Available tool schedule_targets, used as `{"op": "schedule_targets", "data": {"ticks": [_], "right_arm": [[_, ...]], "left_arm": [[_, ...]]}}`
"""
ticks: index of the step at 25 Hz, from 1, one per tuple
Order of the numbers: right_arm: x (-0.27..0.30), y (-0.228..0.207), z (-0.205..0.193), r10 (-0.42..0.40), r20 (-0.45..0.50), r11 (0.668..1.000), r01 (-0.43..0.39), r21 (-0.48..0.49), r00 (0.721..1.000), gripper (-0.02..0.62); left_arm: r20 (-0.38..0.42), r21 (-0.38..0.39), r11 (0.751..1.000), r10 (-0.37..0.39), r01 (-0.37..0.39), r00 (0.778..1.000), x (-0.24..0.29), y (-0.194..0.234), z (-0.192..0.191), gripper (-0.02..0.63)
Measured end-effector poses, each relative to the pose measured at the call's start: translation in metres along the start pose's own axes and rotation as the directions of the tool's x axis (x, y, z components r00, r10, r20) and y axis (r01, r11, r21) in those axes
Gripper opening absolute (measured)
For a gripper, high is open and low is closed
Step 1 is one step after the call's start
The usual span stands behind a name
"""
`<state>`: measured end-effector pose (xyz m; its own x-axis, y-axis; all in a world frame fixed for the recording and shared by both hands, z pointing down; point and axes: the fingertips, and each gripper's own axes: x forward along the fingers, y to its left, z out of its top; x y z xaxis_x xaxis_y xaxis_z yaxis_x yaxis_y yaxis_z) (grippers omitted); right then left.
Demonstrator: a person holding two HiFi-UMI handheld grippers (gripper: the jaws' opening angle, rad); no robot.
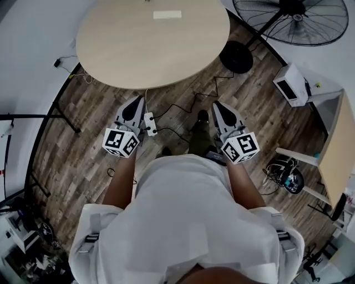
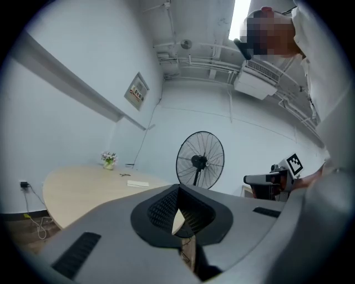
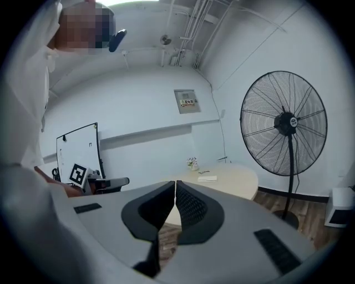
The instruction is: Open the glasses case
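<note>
A flat white glasses case [image 1: 167, 15] lies closed on the far part of the round wooden table [image 1: 111, 50]. It shows small in the left gripper view [image 2: 137, 183] and in the right gripper view [image 3: 207, 178]. My left gripper [image 1: 135, 102] is held low over the floor, short of the table's near edge, shut and empty. My right gripper [image 1: 217, 105] hangs level with it on the right, also shut with nothing in it. In their own views the left gripper [image 2: 178, 191] and right gripper [image 3: 175, 186] have jaws pressed together at the tips.
A big standing fan [image 1: 294, 19] with a round black base [image 1: 236, 57] stands at the table's right. A white power strip [image 1: 150, 124] and black cables lie on the wooden floor. A small flower vase [image 2: 108, 160] sits on the table. A white box [image 1: 291, 84] is at the right.
</note>
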<state>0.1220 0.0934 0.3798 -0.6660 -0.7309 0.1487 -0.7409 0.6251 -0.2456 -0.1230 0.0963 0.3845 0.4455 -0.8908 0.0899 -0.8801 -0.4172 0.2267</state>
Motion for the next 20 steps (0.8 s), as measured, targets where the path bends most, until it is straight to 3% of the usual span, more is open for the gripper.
{"op": "schedule_targets", "data": {"ticks": [10,14,20], "right_arm": [[0.082,-0.174,0.051,0.155,-0.052,0.988,-0.155,-0.006,0.987,0.026],[0.106,-0.237,0.069,0.140,-0.033,0.990,-0.141,-0.013,0.990,0.026],[0.151,-0.272,0.071,0.232,-0.027,0.972,-0.231,0.033,0.972,0.026]], "left_arm": [[-0.054,-0.066,0.976,0.202,-0.205,0.978,0.151,0.010,0.001,0.012],[-0.072,-0.046,0.957,0.281,-0.285,0.957,0.184,0.015,0.010,0.012],[-0.082,-0.023,0.917,0.395,-0.398,0.915,0.197,0.029,0.025,0.012]]}}
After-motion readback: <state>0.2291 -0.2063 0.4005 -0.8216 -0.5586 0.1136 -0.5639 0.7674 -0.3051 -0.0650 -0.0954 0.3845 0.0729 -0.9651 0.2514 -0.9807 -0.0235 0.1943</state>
